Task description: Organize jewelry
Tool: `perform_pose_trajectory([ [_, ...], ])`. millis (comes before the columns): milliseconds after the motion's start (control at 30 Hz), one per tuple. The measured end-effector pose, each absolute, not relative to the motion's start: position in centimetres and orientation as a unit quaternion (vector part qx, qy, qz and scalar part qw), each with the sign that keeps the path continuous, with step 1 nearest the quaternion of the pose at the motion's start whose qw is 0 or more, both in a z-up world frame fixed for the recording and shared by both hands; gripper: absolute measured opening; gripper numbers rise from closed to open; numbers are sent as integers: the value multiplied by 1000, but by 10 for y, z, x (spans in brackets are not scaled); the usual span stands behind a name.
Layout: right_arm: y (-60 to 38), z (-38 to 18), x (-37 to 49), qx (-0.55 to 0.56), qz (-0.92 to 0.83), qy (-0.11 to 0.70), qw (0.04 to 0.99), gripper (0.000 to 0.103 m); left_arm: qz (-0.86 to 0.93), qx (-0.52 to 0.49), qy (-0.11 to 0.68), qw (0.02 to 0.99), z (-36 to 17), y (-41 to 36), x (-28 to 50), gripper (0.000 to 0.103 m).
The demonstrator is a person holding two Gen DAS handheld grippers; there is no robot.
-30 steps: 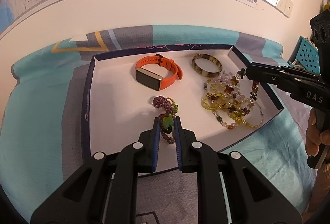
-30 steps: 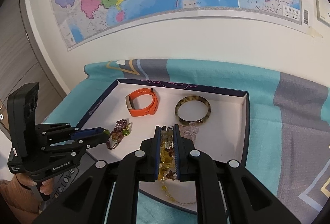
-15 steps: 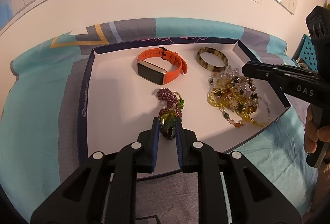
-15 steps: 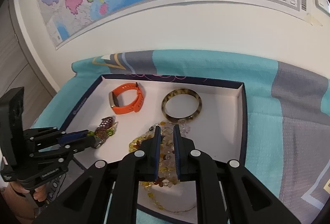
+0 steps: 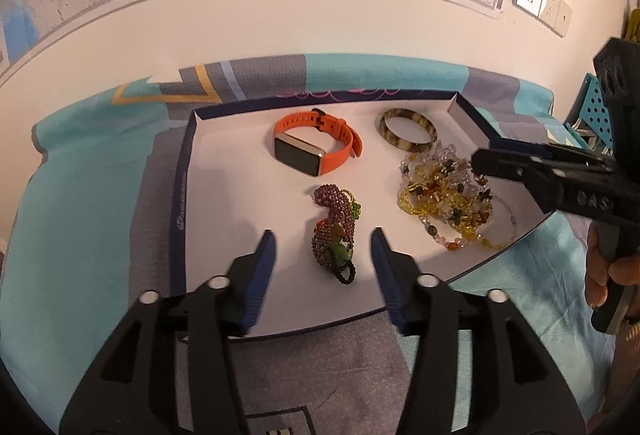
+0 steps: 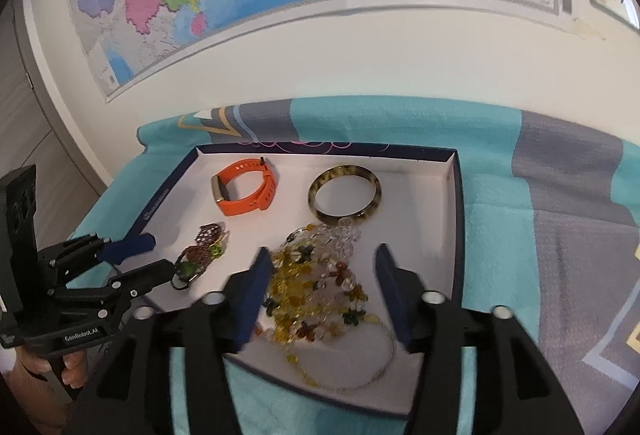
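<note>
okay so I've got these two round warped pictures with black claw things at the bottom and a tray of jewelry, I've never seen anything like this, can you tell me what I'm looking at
The black claws are two hand-held grippers, one in each of a person's hands. There is no robot arm. Each gripper carries a fisheye camera looking forward along its two fingers, which is why the pictures look bent.

One picture comes from the left gripper, the other from the right gripper. Each also shows the other gripper at its edge.

On a teal and grey cloth sits a shallow white tray with a dark rim. In it lie an orange smartwatch, a mottled brown bangle, a purple and green beaded piece and a tangled pile of yellow and clear beads.

Nothing is held. Both grippers are open: the left one straddles the purple piece, the right one the bead pile.
</note>
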State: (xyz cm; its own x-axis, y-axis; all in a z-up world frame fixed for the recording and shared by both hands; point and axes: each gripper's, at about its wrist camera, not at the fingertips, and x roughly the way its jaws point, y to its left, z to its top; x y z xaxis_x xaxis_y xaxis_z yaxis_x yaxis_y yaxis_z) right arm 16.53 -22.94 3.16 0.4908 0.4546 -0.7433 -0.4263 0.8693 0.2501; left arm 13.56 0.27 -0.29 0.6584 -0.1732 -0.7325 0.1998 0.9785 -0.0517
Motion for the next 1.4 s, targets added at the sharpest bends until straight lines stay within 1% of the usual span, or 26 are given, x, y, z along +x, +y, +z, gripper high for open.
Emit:
perform_pose_trajectory([
  [33, -230, 34, 160, 14, 256, 431, 865, 63, -100, 18, 397, 912, -1, 3, 134, 62],
  [67, -230, 36, 156, 13, 256, 428, 867, 66, -99, 20, 393, 914, 1, 3, 132, 65],
  [133, -231, 41, 146, 10, 254, 418, 872, 75, -96, 20, 386, 917, 5, 3, 126, 75],
  [167, -231, 42, 142, 8, 254, 415, 874, 78, -96, 19, 382, 919, 8, 4, 123, 78],
  [200, -231, 44, 135, 6, 250, 409, 878, 85, -95, 18, 378, 921, 10, 4, 119, 85],
  [233, -232, 46, 130, 6, 251, 404, 880, 85, -93, 19, 375, 922, 12, 5, 117, 89],
  [267, -232, 46, 127, 5, 252, 401, 881, 86, -91, 19, 371, 924, 13, 6, 114, 92],
  [300, -231, 47, 121, -1, 250, 399, 882, 90, -87, 20, 368, 926, 15, 7, 109, 98],
  [333, -231, 48, 117, -4, 247, 396, 884, 94, -84, 18, 364, 927, 17, 8, 105, 98],
  [400, -232, 49, 109, -3, 247, 389, 887, 96, -79, 14, 360, 929, 20, 11, 97, 98],
  [633, -226, 44, 77, -31, 232, 381, 894, 96, -60, 9, 347, 936, 23, 15, 69, 98],
  [933, -228, 41, 56, -14, 228, 384, 895, 96, -50, 5, 349, 936, 16, 7, 45, 98],
  [1400, -232, 34, 38, -6, 221, 394, 892, 96, -31, 1, 352, 935, 10, 3, 32, 98],
])
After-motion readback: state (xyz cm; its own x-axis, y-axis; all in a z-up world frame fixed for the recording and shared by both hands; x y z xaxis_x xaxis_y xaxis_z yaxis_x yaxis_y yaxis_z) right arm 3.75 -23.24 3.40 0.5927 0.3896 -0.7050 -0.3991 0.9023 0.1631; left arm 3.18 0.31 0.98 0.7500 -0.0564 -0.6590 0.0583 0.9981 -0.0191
